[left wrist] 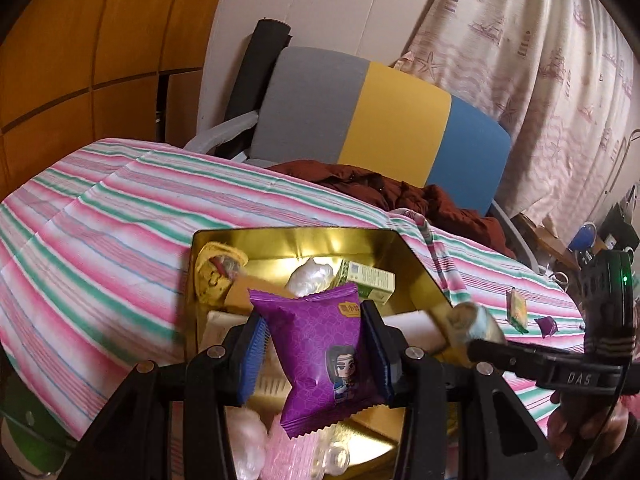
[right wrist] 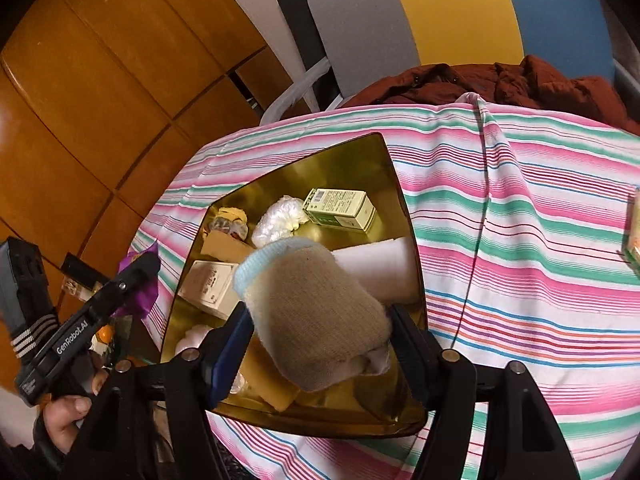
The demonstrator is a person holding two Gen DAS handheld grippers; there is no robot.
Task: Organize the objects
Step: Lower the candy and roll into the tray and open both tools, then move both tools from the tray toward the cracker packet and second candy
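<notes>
My left gripper (left wrist: 314,316) is shut on a purple snack packet (left wrist: 324,360) and holds it just above the open gold tin (left wrist: 296,244). A rolled beige sock (right wrist: 308,300) with a light-blue cuff is clamped in my right gripper (right wrist: 320,320), which hovers over the same tin (right wrist: 340,164). Inside the tin lie a green carton (right wrist: 340,208), a white plastic bundle (right wrist: 280,218), a white roll (right wrist: 380,272) and a cream box (right wrist: 208,284). Each view catches the other tool: the sock (left wrist: 472,322) at the right, the purple packet (right wrist: 142,292) at the left.
The tin rests on a table under a pink, green and white striped cloth (left wrist: 100,232). Two small packets, one green-yellow (left wrist: 518,308) and one purple (left wrist: 546,325), lie on it at the right. Behind stand a grey-yellow-blue chair (left wrist: 392,120) with a dark red jacket (left wrist: 400,196), and wooden cabinets (right wrist: 100,100).
</notes>
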